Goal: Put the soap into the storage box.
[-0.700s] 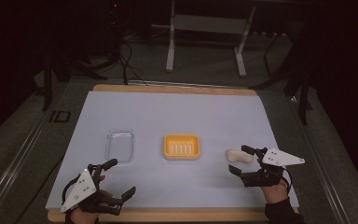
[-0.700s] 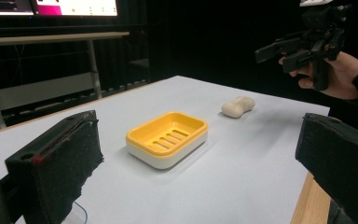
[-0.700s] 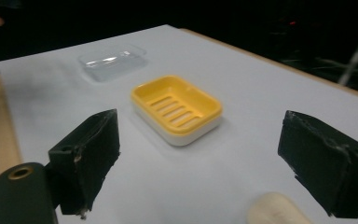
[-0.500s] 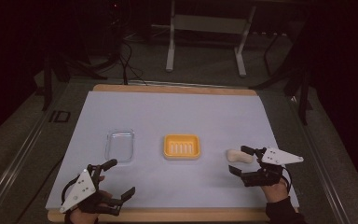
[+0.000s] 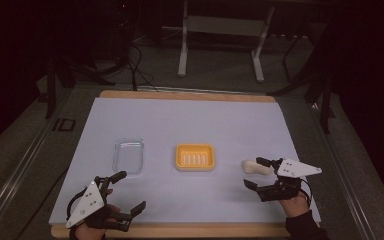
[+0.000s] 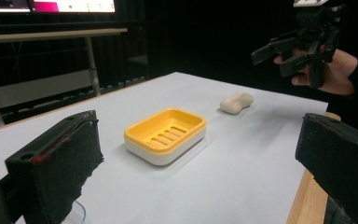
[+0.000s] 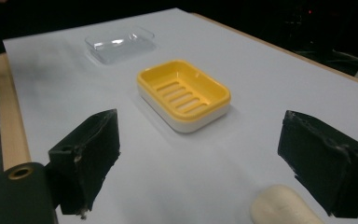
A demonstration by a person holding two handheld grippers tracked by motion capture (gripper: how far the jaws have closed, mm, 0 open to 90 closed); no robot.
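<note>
The yellow slotted plastic soap dish (image 5: pixel 195 157) sits at the middle of the white-covered table (image 5: pixel 190 120). A cream oval soap bar (image 5: pixel 256 167) lies right of it, just beside the right gripper (image 5: pixel 254 173), whose jaws are spread wide. A clear plastic lid (image 5: pixel 128 155) lies left. The left gripper (image 5: pixel 128 191) is also spread, holding nothing.

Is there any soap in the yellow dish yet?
No, it's empty. The soap dish shows only its bare slots, and the soap lies on the table beside it.

In my right hand-held gripper (image 7: pixel 196 163) view, the bottom edge cuts off the soap bar (image 7: pixel 284 207). In the left gripper view, only a sliver of the clear lid (image 6: pixel 77 215) shows behind my jaw. Overhead, my forearms leave the frame.
</note>
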